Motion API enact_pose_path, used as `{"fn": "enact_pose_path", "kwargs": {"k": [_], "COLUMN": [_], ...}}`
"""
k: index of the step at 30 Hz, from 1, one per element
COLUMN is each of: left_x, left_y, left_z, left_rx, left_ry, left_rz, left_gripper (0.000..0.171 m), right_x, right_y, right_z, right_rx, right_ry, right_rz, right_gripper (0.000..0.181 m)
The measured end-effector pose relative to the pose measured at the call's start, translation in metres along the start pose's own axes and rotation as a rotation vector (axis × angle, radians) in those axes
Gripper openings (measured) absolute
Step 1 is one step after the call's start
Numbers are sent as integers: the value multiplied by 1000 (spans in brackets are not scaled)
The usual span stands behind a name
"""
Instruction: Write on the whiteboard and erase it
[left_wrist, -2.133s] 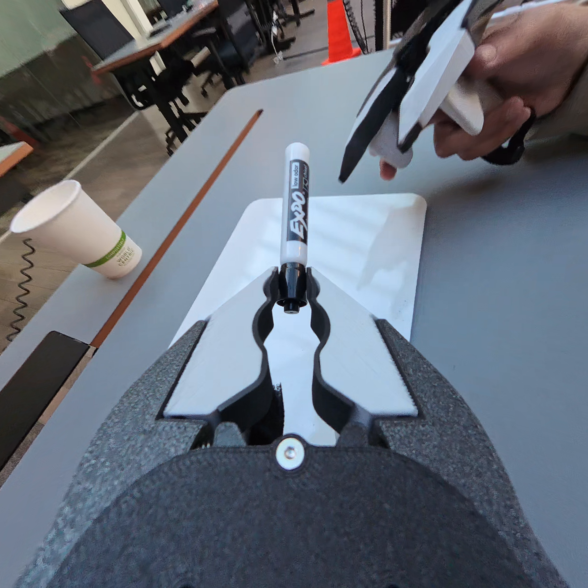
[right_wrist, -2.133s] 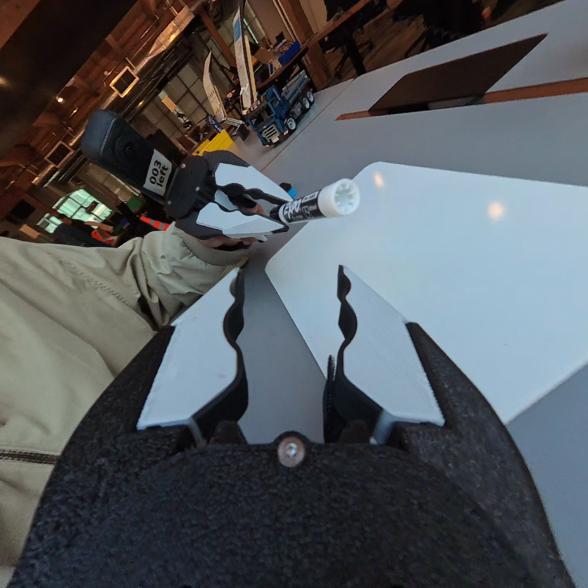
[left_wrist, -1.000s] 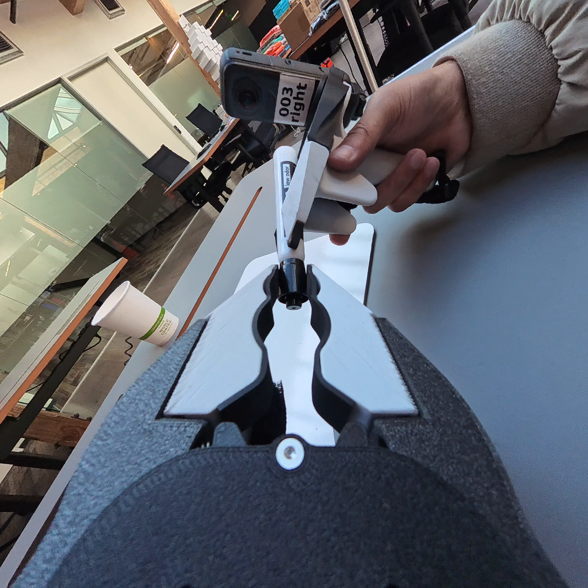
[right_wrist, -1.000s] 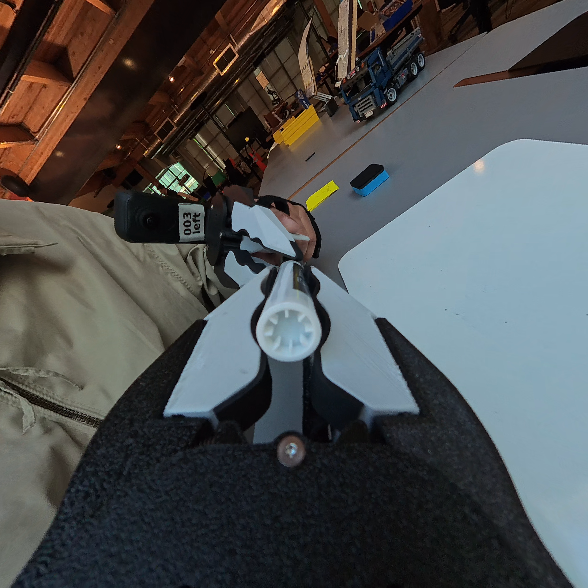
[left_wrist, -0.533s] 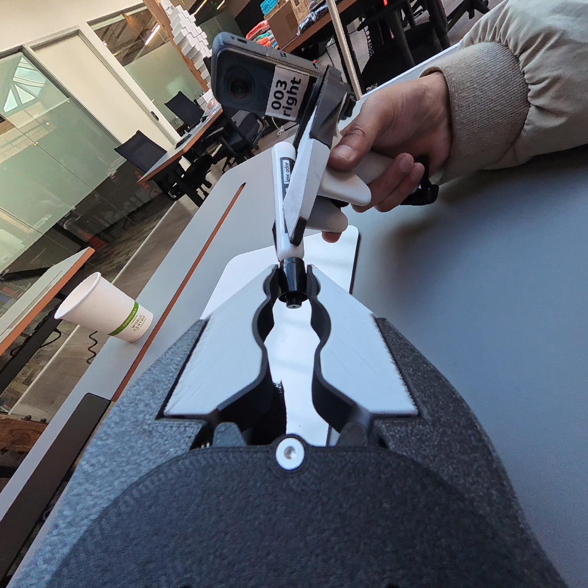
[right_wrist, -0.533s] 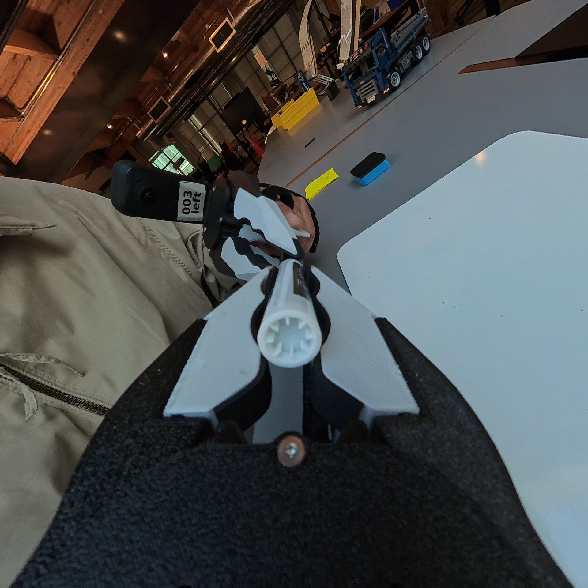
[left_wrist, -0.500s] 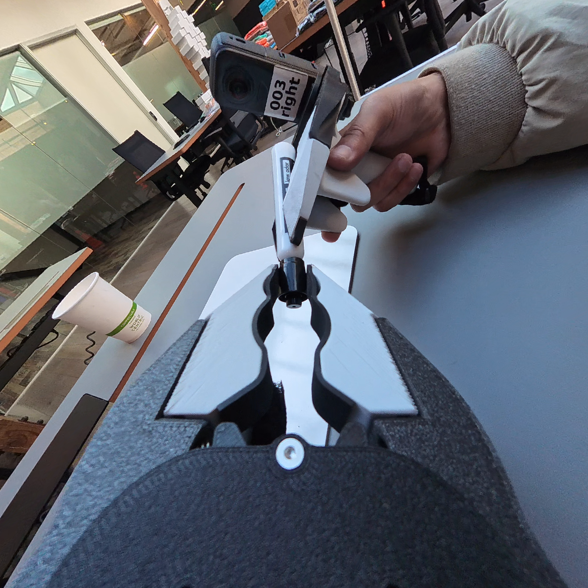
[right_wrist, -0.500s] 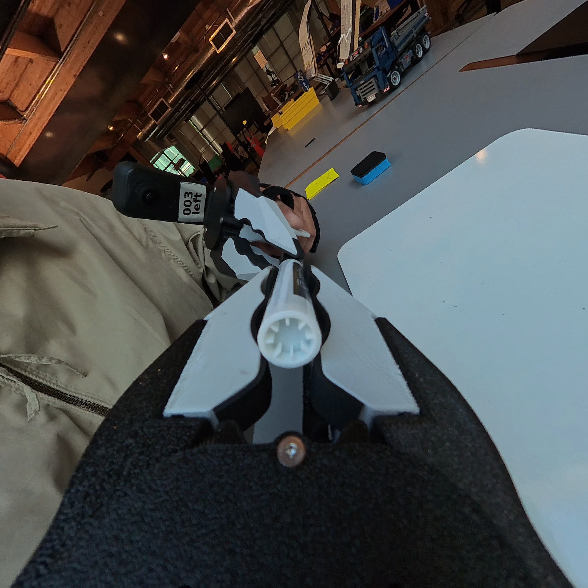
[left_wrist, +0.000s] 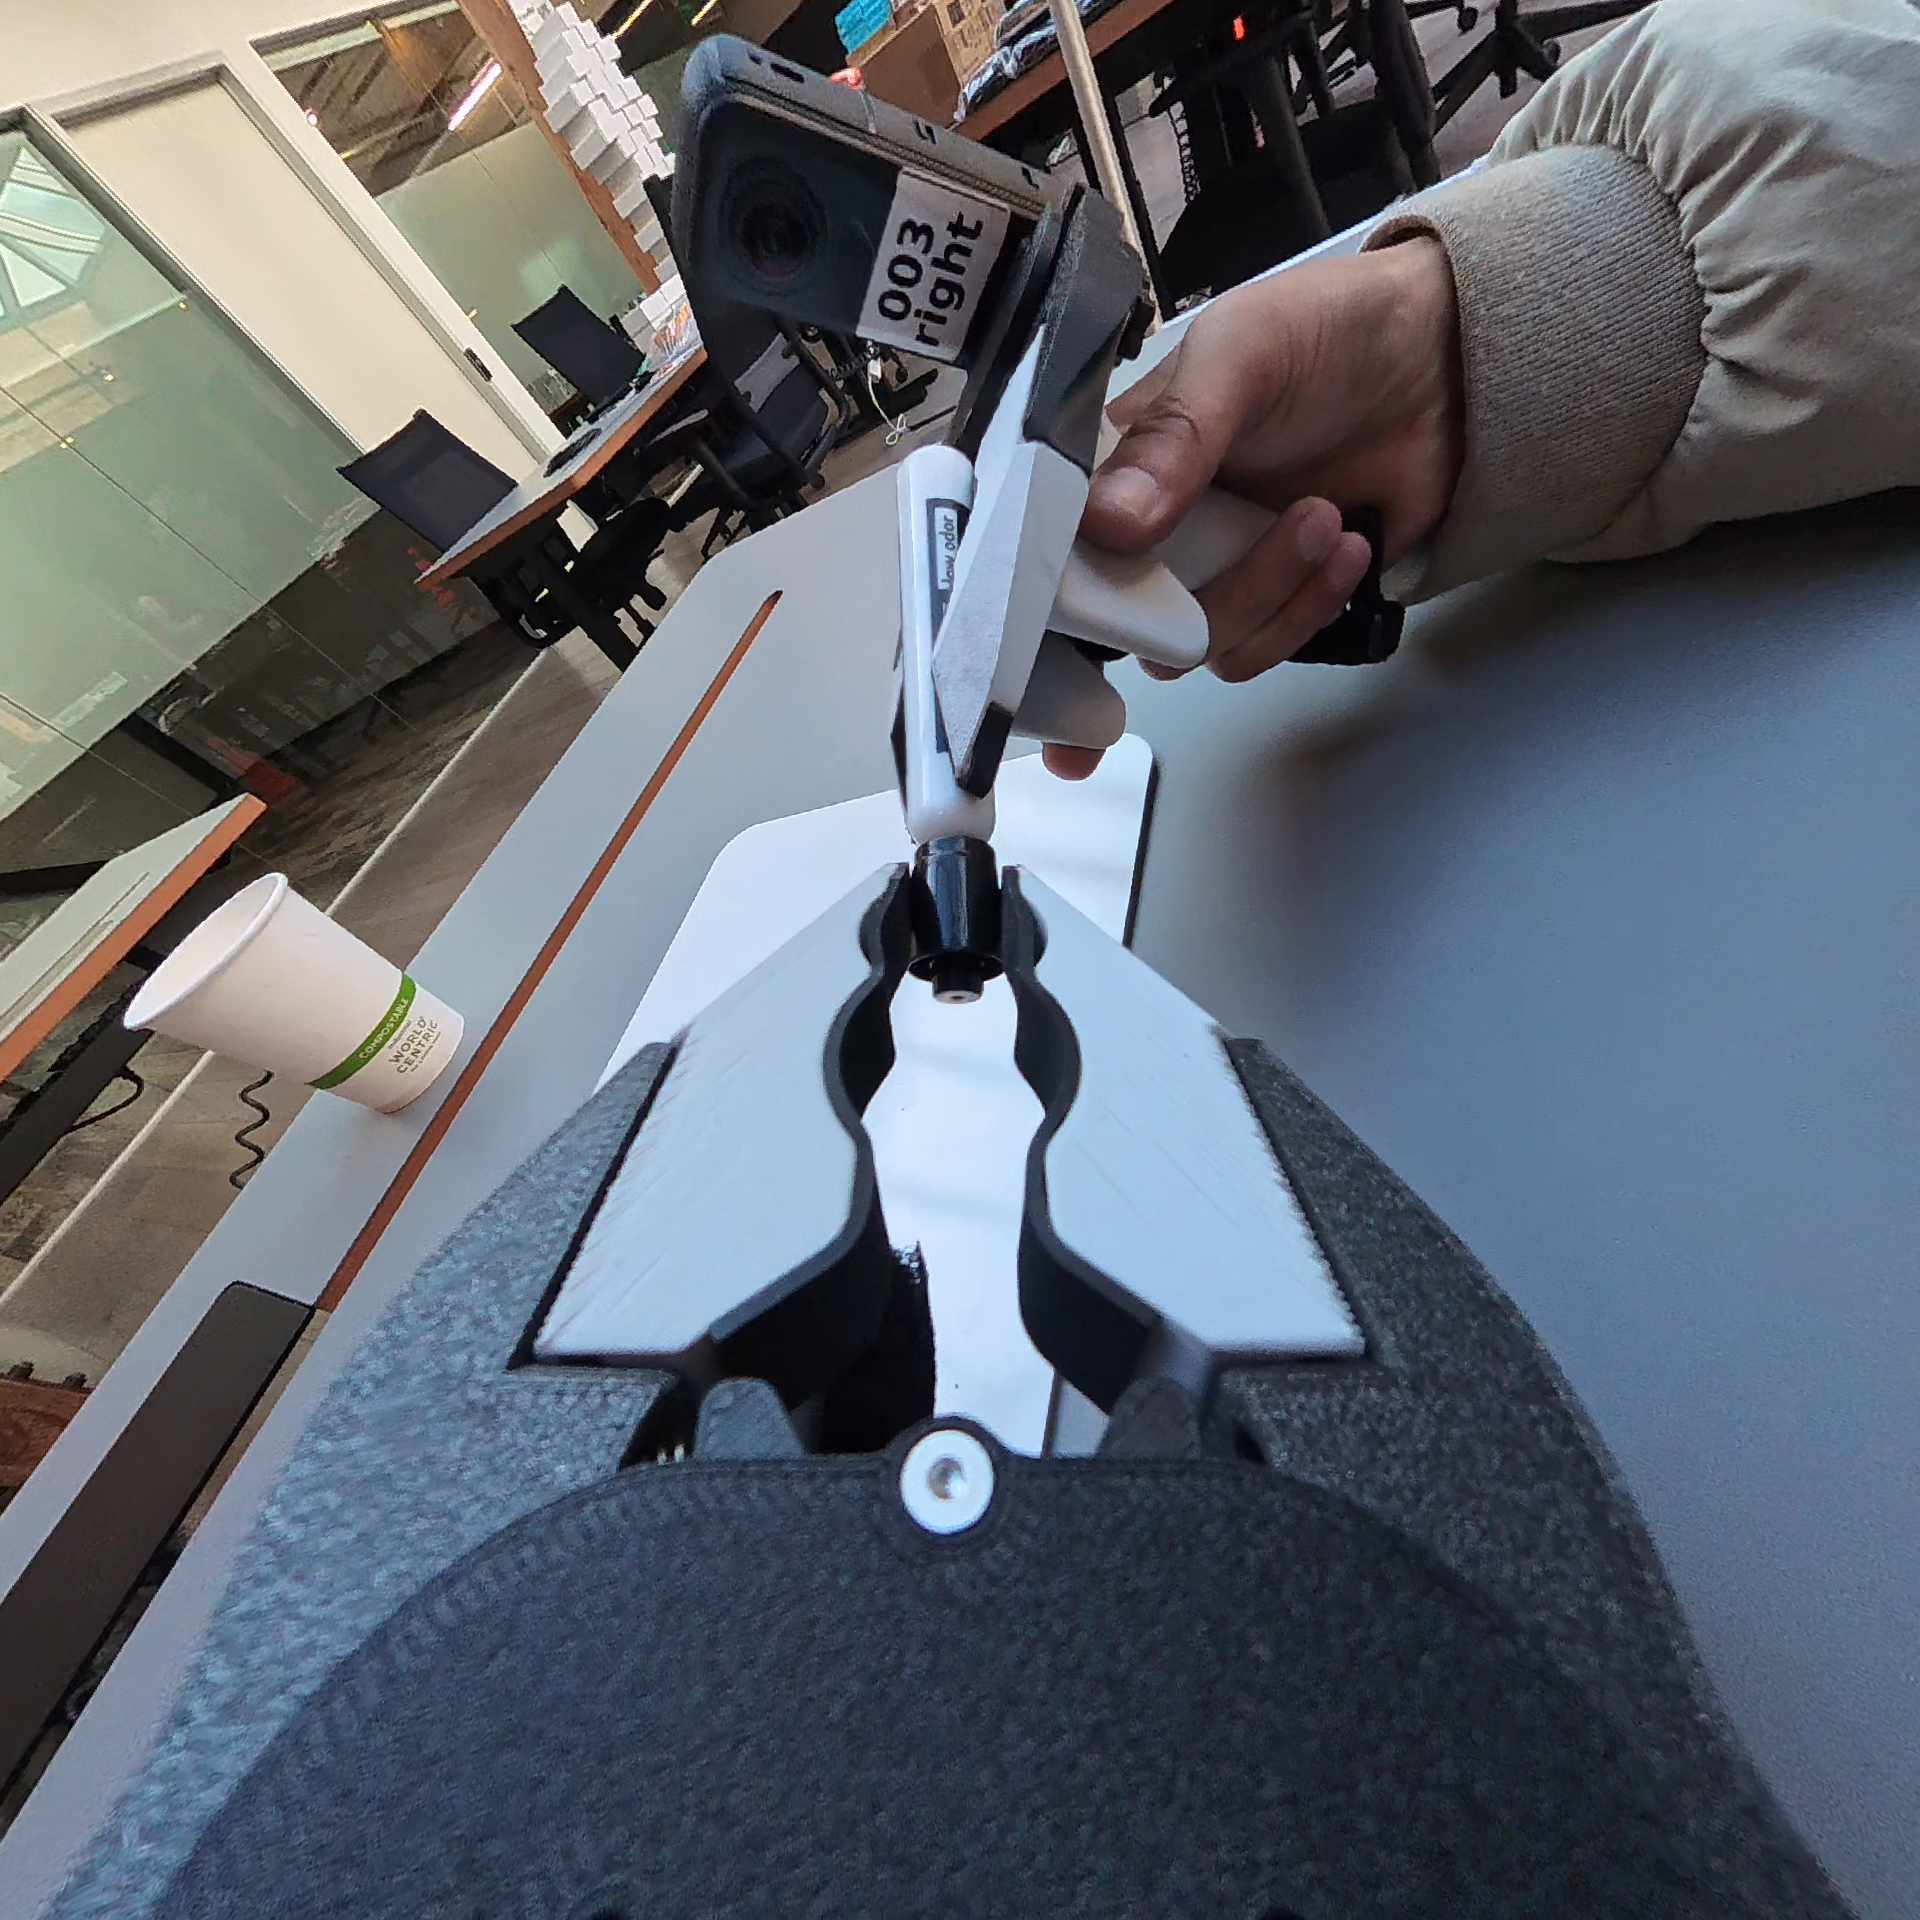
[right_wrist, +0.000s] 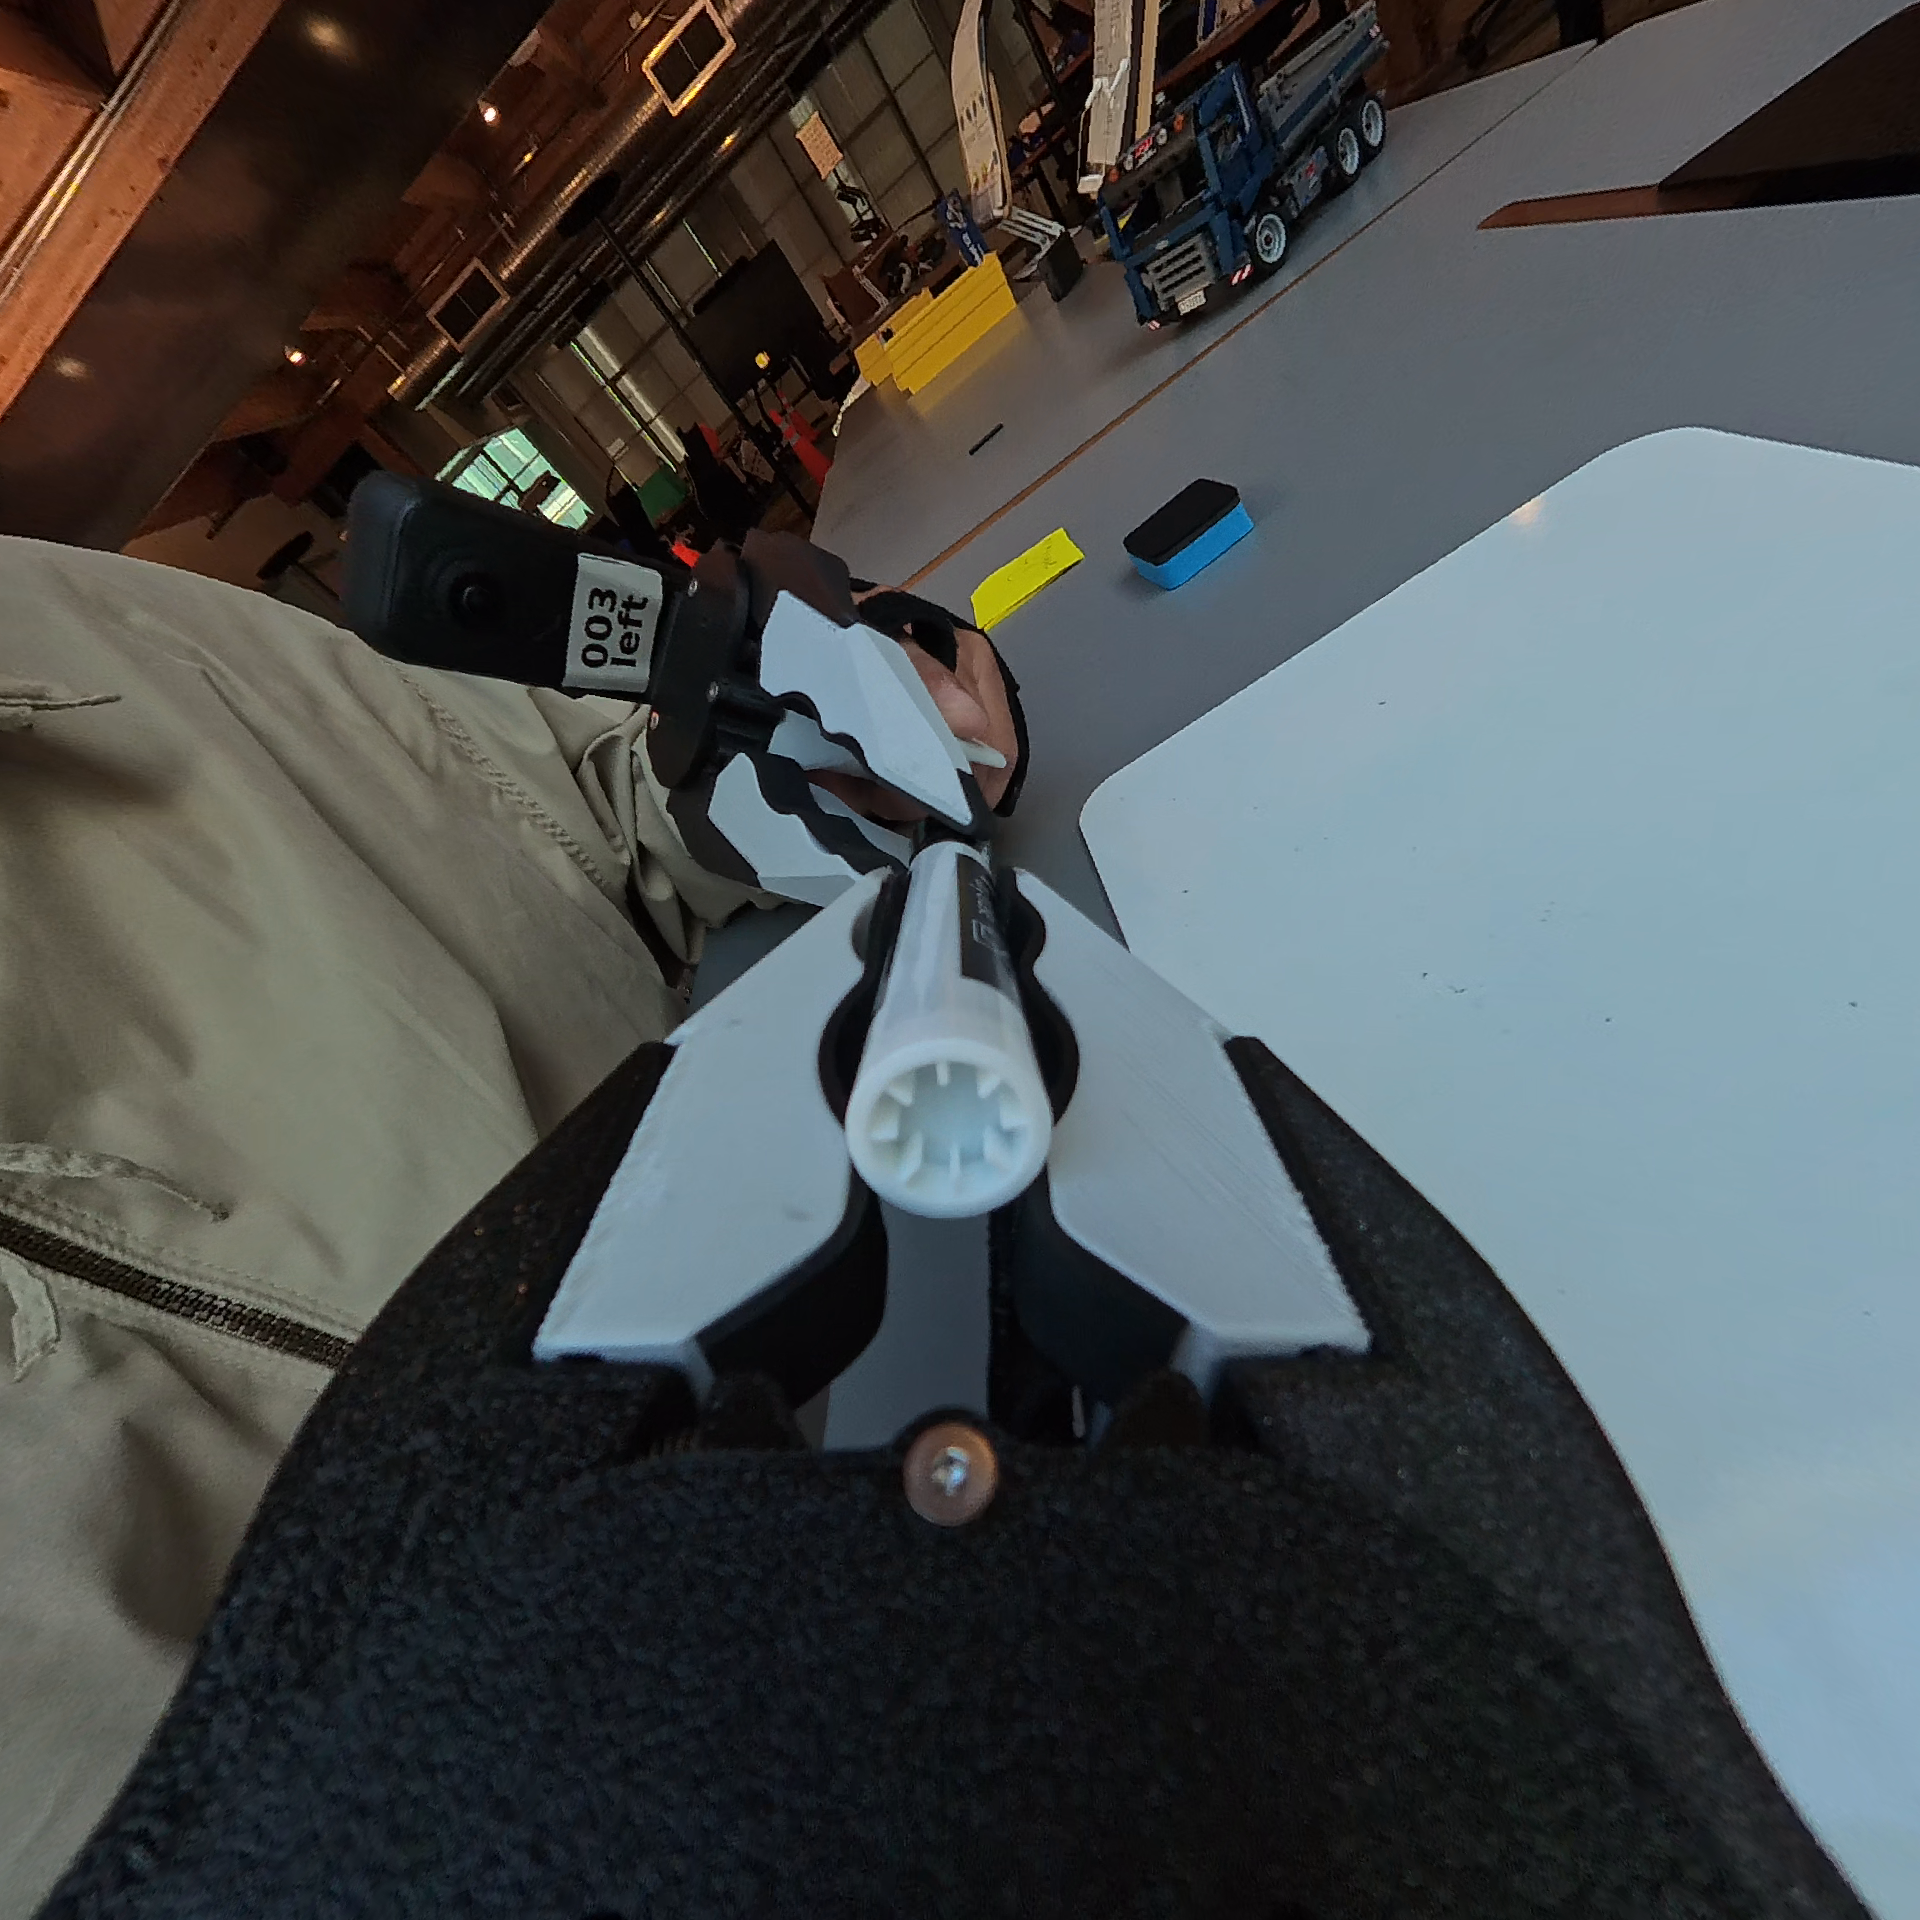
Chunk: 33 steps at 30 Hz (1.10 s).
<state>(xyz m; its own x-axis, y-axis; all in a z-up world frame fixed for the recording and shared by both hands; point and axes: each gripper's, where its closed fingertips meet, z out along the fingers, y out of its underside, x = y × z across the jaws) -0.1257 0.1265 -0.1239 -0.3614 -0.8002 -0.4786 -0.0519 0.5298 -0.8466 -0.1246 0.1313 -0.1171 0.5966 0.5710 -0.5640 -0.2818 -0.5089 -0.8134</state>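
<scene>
A dry-erase marker with a white barrel (left_wrist: 925, 644) and a black cap (left_wrist: 954, 914) is held in the air between both grippers, above a small whiteboard (left_wrist: 1081, 821). My left gripper (left_wrist: 954, 894) is shut on the black cap at its fingertips. My right gripper (right_wrist: 945, 894) is shut on the white barrel (right_wrist: 951, 1039), whose open rear end points at the right wrist camera. The right gripper (left_wrist: 966, 769) comes down from above in the left wrist view. The left gripper (right_wrist: 956, 805) shows beyond the barrel in the right wrist view. Cap and barrel look joined.
The whiteboard (right_wrist: 1507, 935) lies flat on a grey table (left_wrist: 1558, 935). A paper cup (left_wrist: 301, 1013) stands at the table's left edge. A blue eraser (right_wrist: 1190, 532) and a yellow note (right_wrist: 1027, 561) lie beyond the board. A hand (left_wrist: 1278, 457) and beige jacket (right_wrist: 260, 935) are close.
Two seconds ago my right gripper was open and apart from the marker; it has since closed on the barrel. Over the last half second both grippers hold on, with only slight shifts.
</scene>
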Motion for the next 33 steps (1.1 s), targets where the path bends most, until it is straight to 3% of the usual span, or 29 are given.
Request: {"fn": "enact_pose_path", "kwargs": {"k": [21, 23, 24, 25, 27, 28, 30, 32, 33], "left_x": [2, -14, -21, -26, -37, -45, -73, -88, -102], "left_y": [1, 24, 32, 32, 37, 46, 82, 126, 144], "left_z": [-6, -18, -25, -28, -32, -36, -53, -76, -89], "left_rx": [18, -26, -14, -5, -72, -117, -254, -434, -471], "left_ry": [62, 32, 31, 14, -49, -48, -108, -108, -181], "left_rz": [-109, -190, -292, -317, -175, -178, -236, -399, -470], "left_gripper": [17, 17, 17, 17, 17, 17, 18, 18, 18], "right_x": [-3, 15, 23, 26, 25, 30, 36, 44, 47], "right_y": [0, -46, -52, -44, -38, -32, -28, -25, -24], "right_z": [-5, -68, -93, -96, -85, -79, -72, -70, -68], "right_rx": [-4, 261, 299, 249, 188, 122, 101, 90, 74], "right_ry": [13, 64, 119, 157, 188, 258, 307, 387, 433], "right_rz": [-26, 34, 10, -11, -51, -117, -153, -212, -261], "right_gripper": [18, 17, 17, 17, 17, 18, 18, 18, 18]}}
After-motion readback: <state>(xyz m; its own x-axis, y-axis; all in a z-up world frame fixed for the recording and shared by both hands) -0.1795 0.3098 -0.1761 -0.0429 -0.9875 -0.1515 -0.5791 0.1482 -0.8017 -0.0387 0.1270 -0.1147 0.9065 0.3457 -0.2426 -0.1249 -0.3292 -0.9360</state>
